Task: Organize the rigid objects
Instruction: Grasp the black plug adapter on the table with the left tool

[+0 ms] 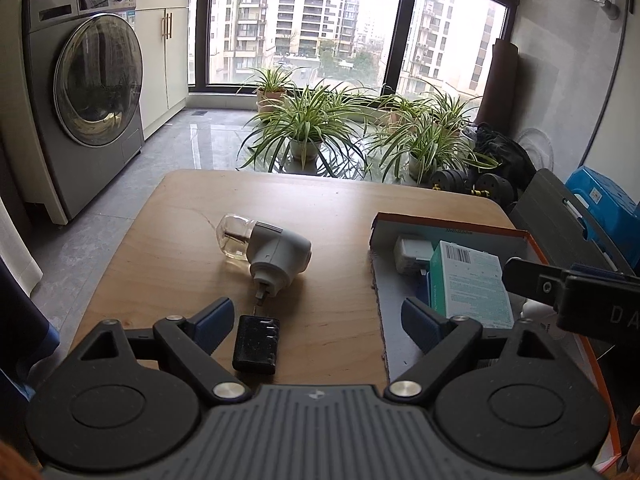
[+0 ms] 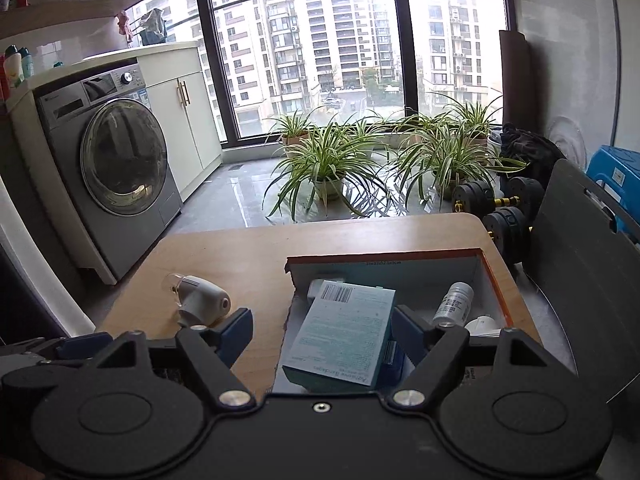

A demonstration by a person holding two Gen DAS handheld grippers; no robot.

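A grey plug-in device with a clear glass bulb (image 1: 268,248) lies on its side on the wooden table (image 1: 328,208); it also shows in the right wrist view (image 2: 200,298). A small black block (image 1: 256,344) lies just in front of my open left gripper (image 1: 318,320). An orange-rimmed cardboard box (image 1: 384,280) at the right holds a teal carton (image 1: 474,284) and a white item (image 1: 412,254). My right gripper (image 2: 322,334) is open above the carton (image 2: 344,334), over the box (image 2: 494,280). A white bottle (image 2: 454,304) lies in the box.
A washing machine (image 1: 88,100) stands at the left. Potted spider plants (image 1: 308,128) and dumbbells (image 2: 496,208) are on the floor beyond the table. A dark chair back (image 2: 580,248) and a blue stool (image 2: 618,176) are at the right.
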